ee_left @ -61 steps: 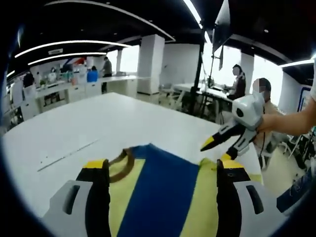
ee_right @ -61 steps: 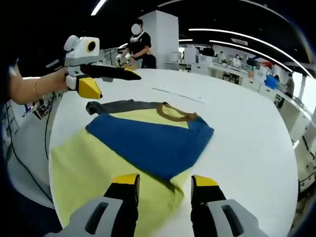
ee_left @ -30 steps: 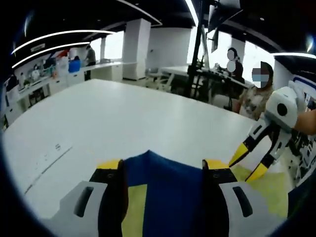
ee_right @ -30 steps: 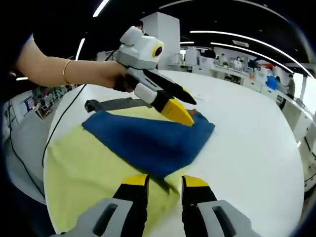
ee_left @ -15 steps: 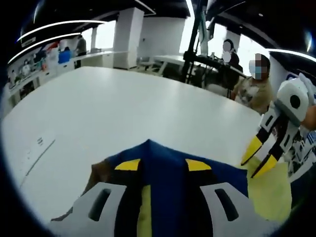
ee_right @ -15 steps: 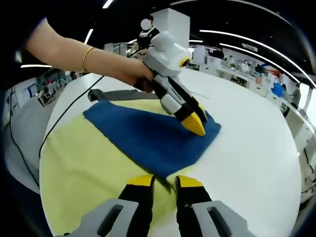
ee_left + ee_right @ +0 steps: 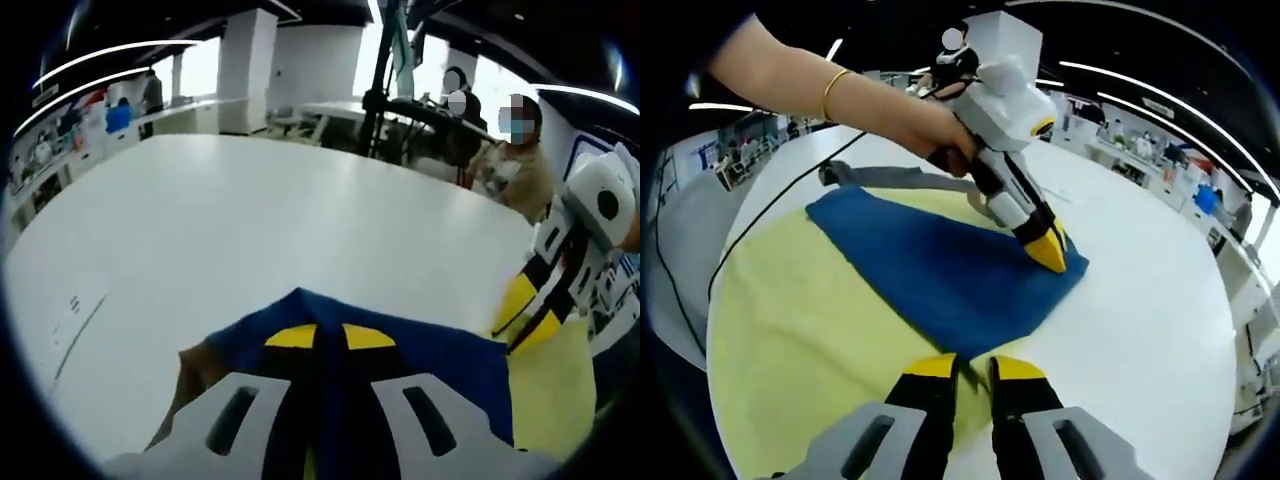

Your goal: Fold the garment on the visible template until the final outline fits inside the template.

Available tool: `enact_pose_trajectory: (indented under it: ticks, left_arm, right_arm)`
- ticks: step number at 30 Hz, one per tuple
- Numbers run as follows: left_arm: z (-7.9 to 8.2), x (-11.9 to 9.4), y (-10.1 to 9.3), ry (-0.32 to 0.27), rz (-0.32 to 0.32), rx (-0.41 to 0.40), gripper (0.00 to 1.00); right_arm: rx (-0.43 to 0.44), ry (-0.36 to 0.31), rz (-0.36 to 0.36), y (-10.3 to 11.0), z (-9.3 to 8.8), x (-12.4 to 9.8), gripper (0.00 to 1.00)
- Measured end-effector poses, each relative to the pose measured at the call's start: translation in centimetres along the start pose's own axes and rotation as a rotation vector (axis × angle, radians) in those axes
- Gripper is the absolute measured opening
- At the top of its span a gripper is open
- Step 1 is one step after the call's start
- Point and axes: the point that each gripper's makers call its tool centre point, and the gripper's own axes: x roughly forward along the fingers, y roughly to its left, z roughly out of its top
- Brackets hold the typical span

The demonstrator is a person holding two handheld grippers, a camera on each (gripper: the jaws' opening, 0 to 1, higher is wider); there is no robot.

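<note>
Two claws, left claw (image 7: 1048, 250) and right claw (image 7: 973, 366), pinch the garment (image 7: 940, 270) on the white table (image 7: 250, 220).

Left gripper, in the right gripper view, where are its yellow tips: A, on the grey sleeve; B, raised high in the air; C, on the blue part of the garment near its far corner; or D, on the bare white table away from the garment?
C: the left gripper has its yellow tips pressed down on the blue panel of the yellow and blue garment, near the corner.
</note>
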Motion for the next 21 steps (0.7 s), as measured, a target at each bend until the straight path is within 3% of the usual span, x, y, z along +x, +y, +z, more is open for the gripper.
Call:
enact_pose_trajectory:
  ticks: [11,14,21]
  left_arm:
    - [0.3,-0.5,0.6,-0.004,0.005,0.001,0.00]
    - [0.4,-0.6,0.6,-0.004,0.004,0.007,0.00]
    - [1.8,-1.1,0.4,-0.040,0.003,0.005,0.00]
  right_arm:
    - [-0.133,0.066,-0.019,-0.1,-0.7,0.7,0.05]
    - [-0.129,0.062,-0.033,-0.4,-0.6,0.6,0.00]
    - [-0.008,-0.006,-0.048,-1.0,0.5,-0.5,0.00]
